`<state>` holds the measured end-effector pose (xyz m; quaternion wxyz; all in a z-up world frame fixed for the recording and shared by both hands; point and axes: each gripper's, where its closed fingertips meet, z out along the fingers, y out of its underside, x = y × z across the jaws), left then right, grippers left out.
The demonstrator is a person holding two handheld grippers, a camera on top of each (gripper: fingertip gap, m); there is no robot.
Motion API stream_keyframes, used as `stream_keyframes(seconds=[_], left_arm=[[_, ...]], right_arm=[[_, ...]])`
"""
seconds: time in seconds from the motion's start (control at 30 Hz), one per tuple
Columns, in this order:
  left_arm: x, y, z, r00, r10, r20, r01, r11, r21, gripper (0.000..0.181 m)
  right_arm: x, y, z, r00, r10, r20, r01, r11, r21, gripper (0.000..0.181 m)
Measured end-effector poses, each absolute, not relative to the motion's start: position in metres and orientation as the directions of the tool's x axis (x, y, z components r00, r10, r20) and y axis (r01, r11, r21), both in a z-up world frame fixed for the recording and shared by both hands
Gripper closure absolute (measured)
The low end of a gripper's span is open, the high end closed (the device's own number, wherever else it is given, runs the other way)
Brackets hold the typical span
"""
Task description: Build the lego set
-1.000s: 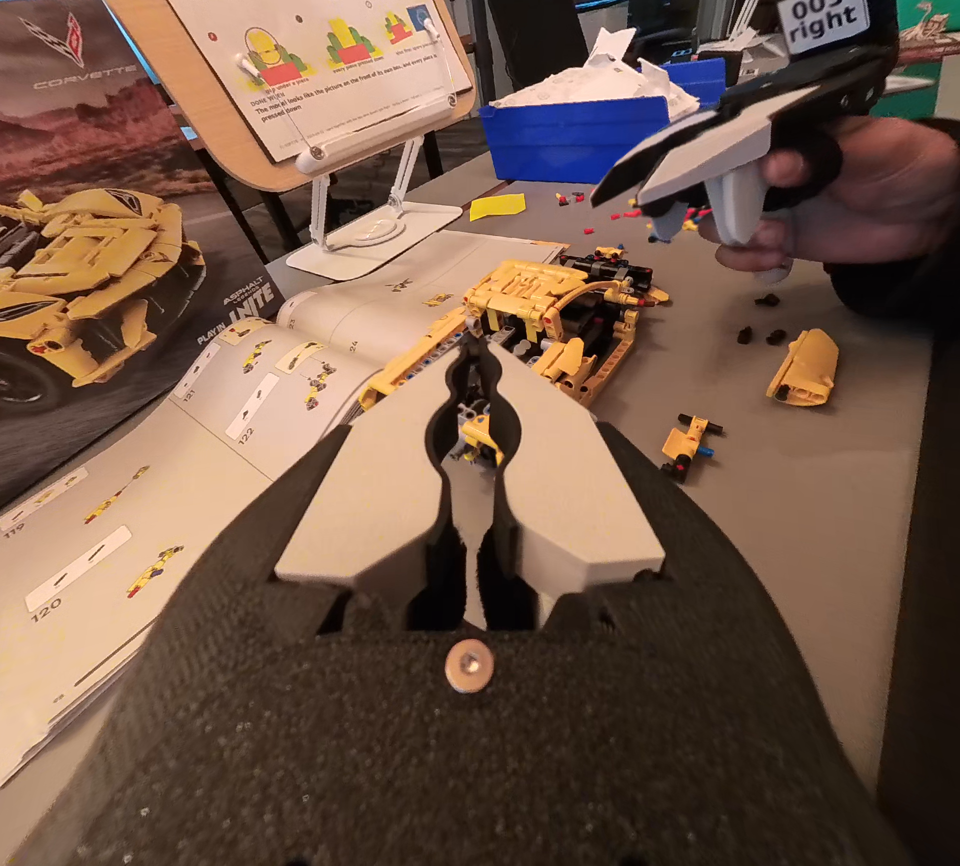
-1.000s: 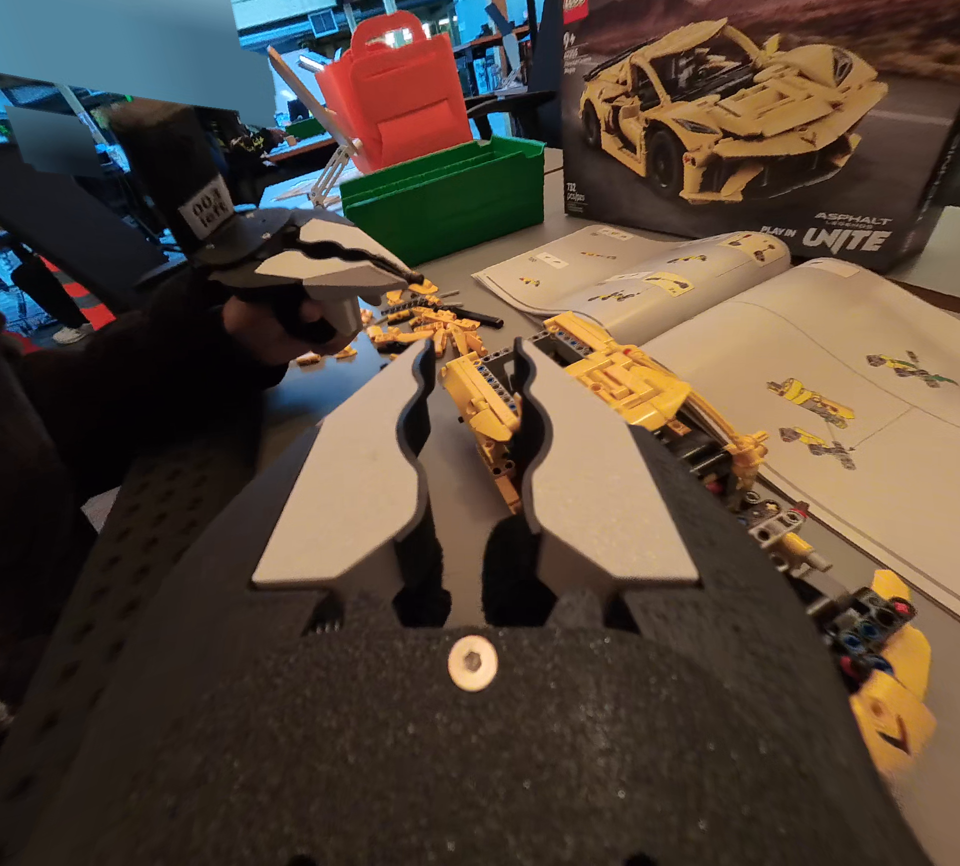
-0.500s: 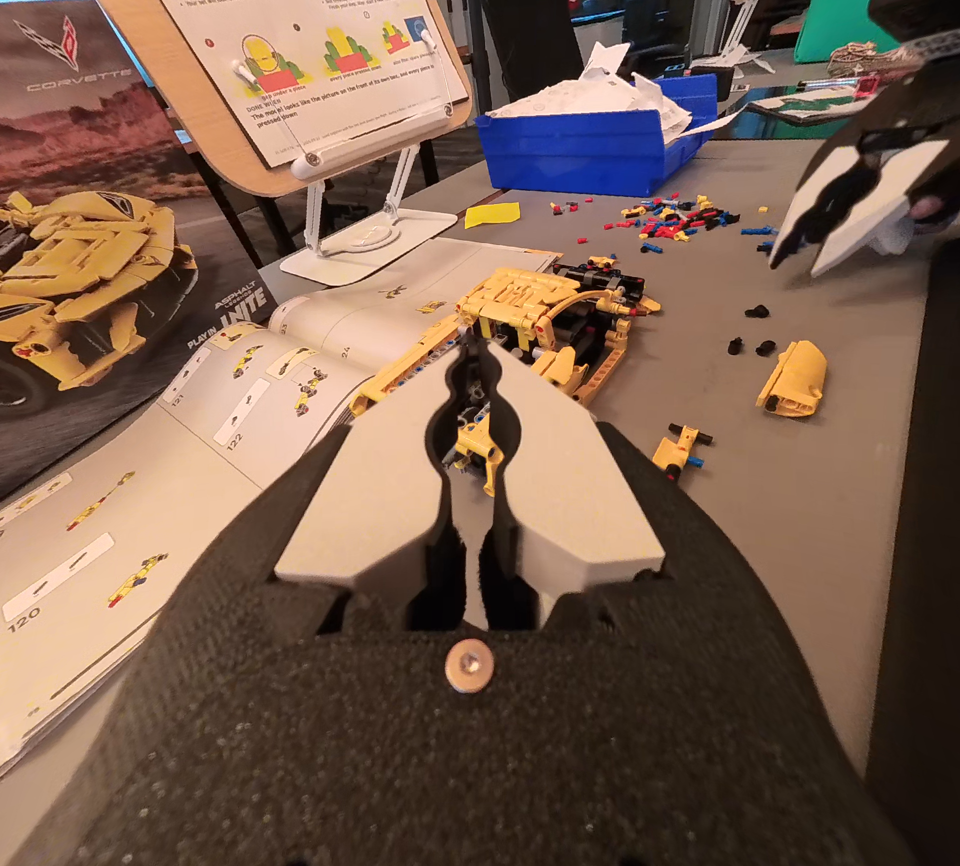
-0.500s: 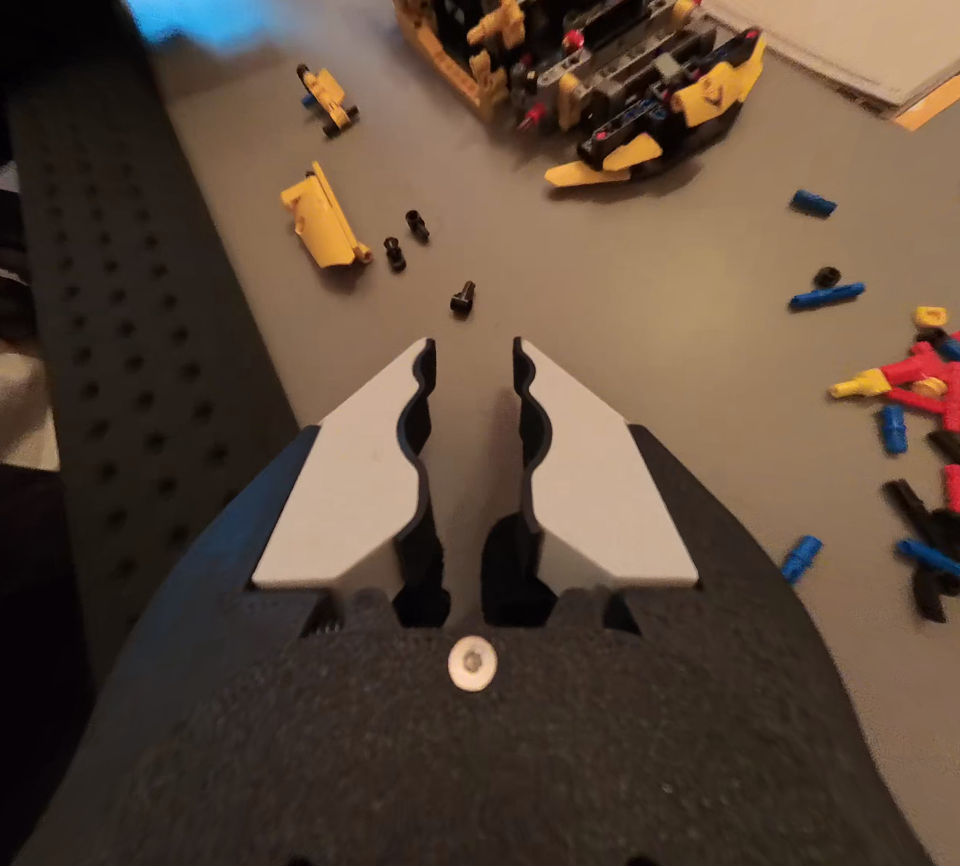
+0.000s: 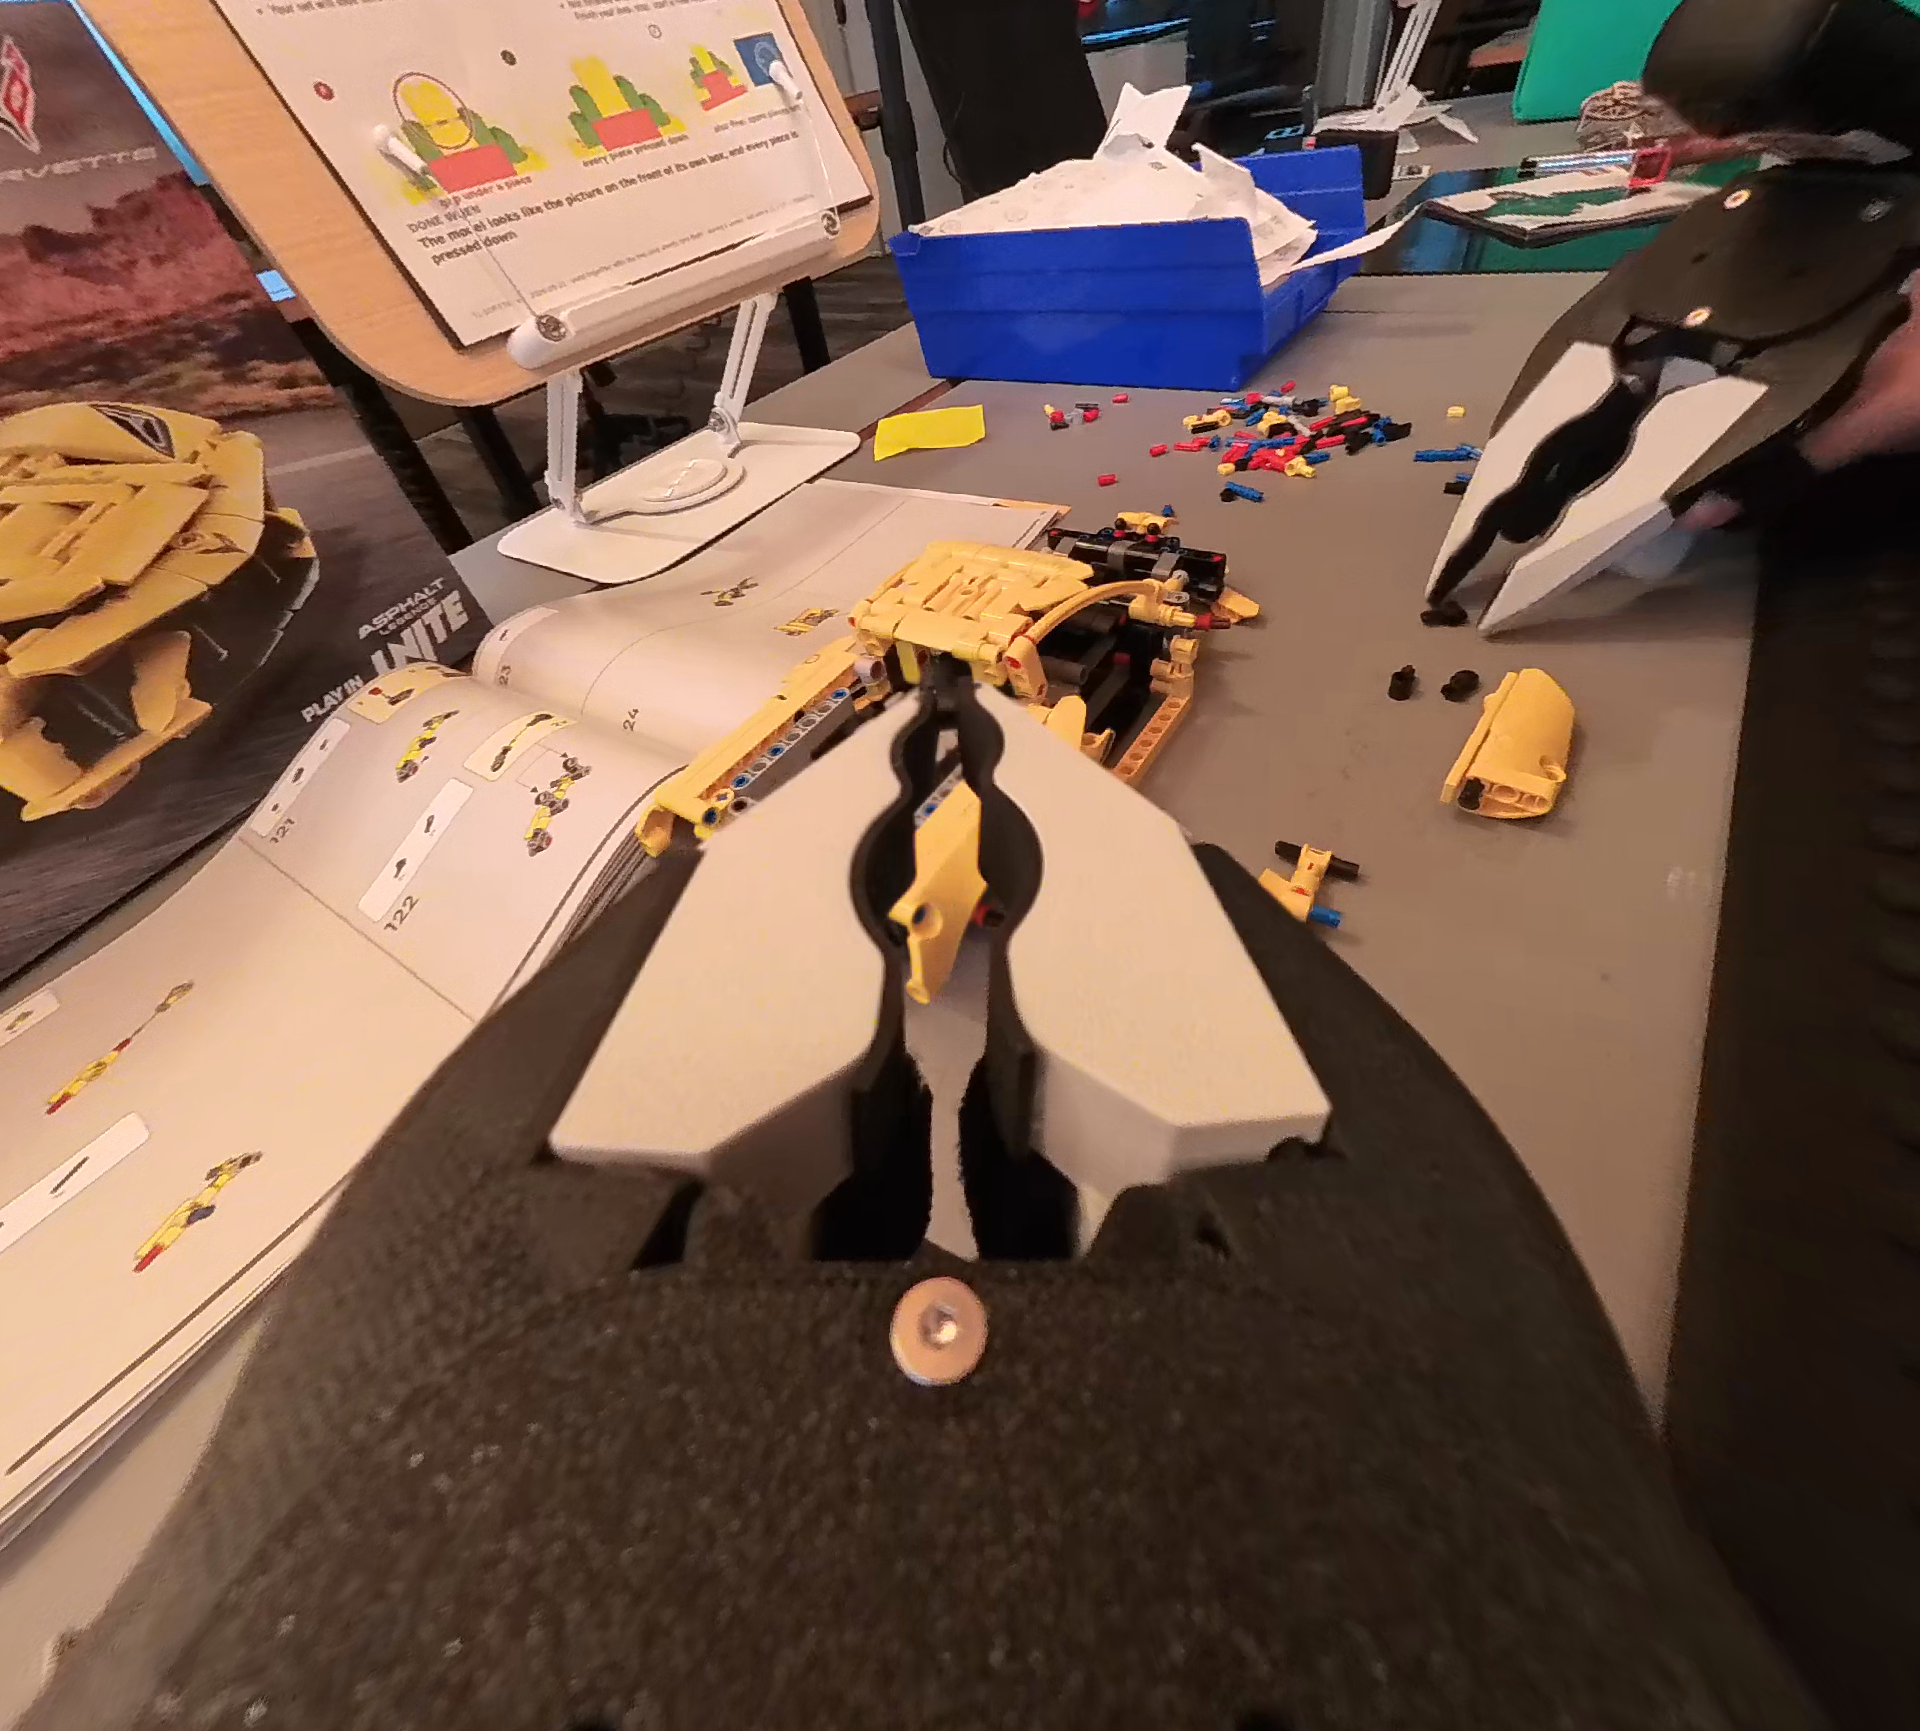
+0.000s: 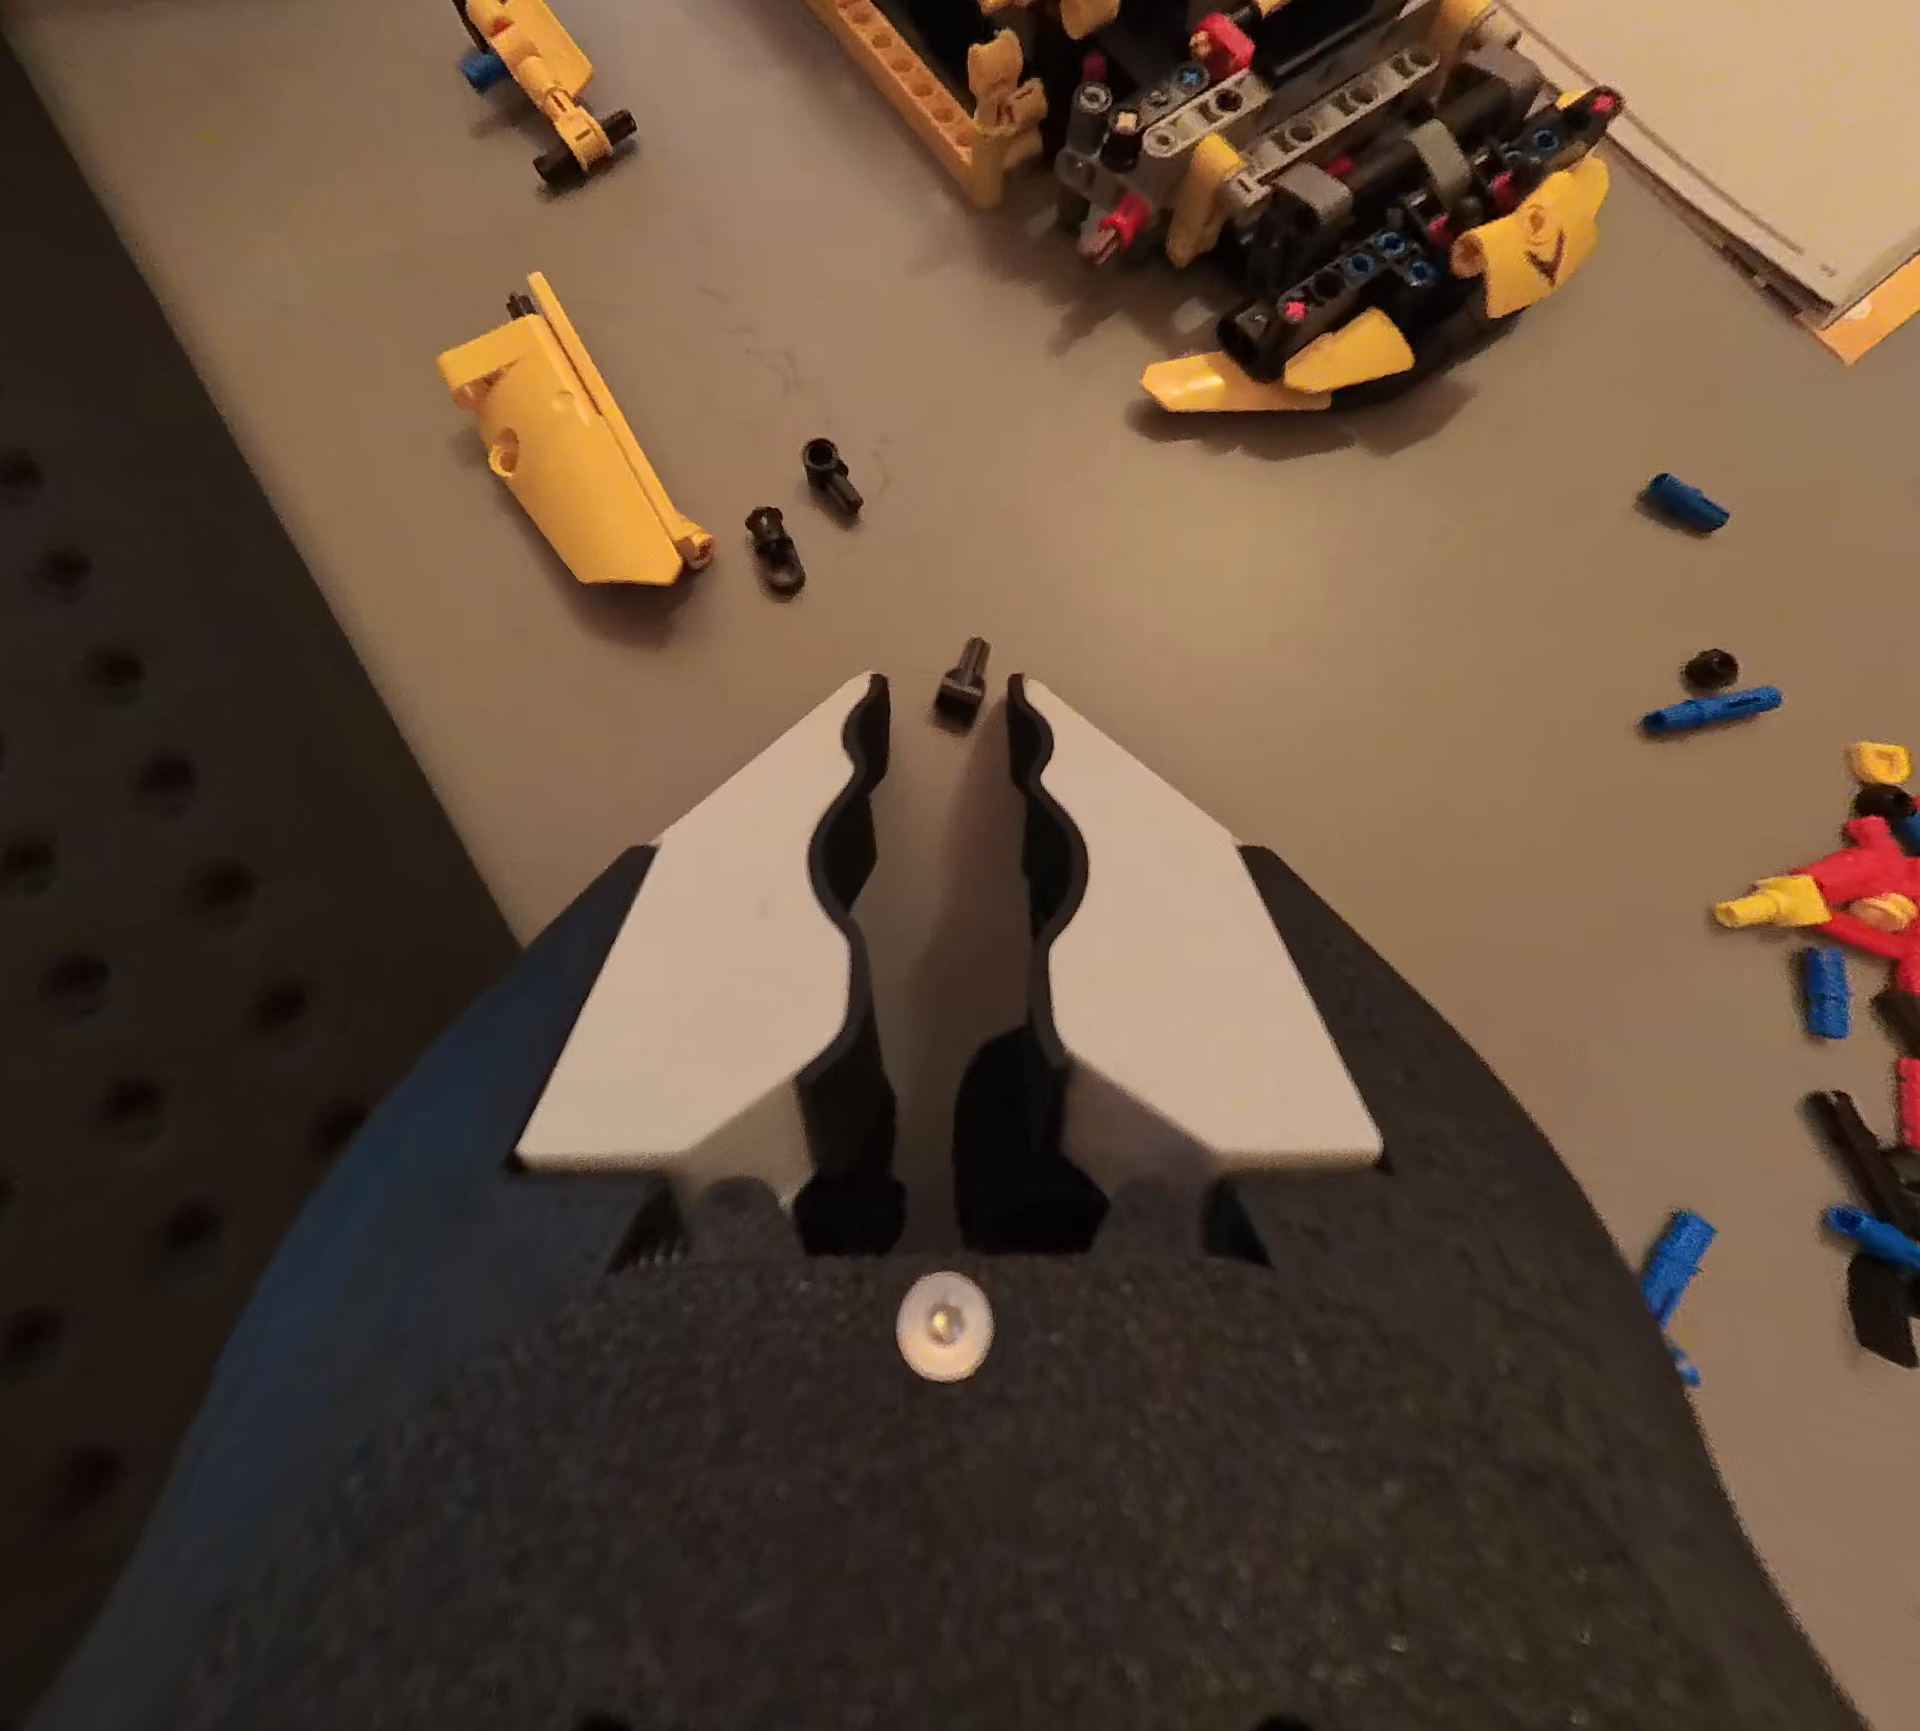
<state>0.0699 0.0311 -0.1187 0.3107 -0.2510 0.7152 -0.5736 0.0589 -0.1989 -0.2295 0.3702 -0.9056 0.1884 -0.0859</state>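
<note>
The car is running off the frame's top edge (booklet too); the left gripper's fingers are hiding part of it.

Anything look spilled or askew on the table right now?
Nothing damaged. Small loose pieces lie scattered on the table near the blue bin, whose crumpled papers spill over its rim.

Your left gripper and right gripper each have a rough black body, one silver screw, and pale grey jaws with wavy black inner pads.
</note>
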Motion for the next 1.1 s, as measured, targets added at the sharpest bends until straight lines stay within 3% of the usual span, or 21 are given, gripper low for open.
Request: stream_keyframes(seconds=[0.27,0.43,0.53,0.6,1.1], left_arm=[[0.044,-0.004,-0.110,-0.808,-0.585,-0.065,-0.008,0.121,-0.993,0.178],[0.016,-0.034,-0.106,-0.893,-0.442,-0.085,0.037,0.114,-0.993,0.178],[0.001,-0.047,-0.110,-0.920,-0.370,-0.127,0.079,0.142,-0.987,0.178],[-0.005,-0.051,-0.113,-0.929,-0.341,-0.141,0.092,0.155,-0.984,0.178],[-0.015,-0.059,-0.125,-0.945,-0.274,-0.178,0.122,0.212,-0.970,0.178]], right_arm=[[0.064,-0.192,-0.227,0.931,-0.347,0.110,-0.170,-0.684,-0.710,0.174],[0.043,-0.138,-0.162,0.948,-0.070,0.310,0.211,-0.591,-0.778,0.175],[0.014,-0.094,-0.129,0.936,0.106,0.334,0.344,-0.467,-0.815,0.175],[0.005,-0.073,-0.127,0.919,0.189,0.347,0.395,-0.478,-0.785,0.175],[-0.006,-0.054,-0.131,0.926,0.309,0.215,0.353,-0.516,-0.780,0.175]])
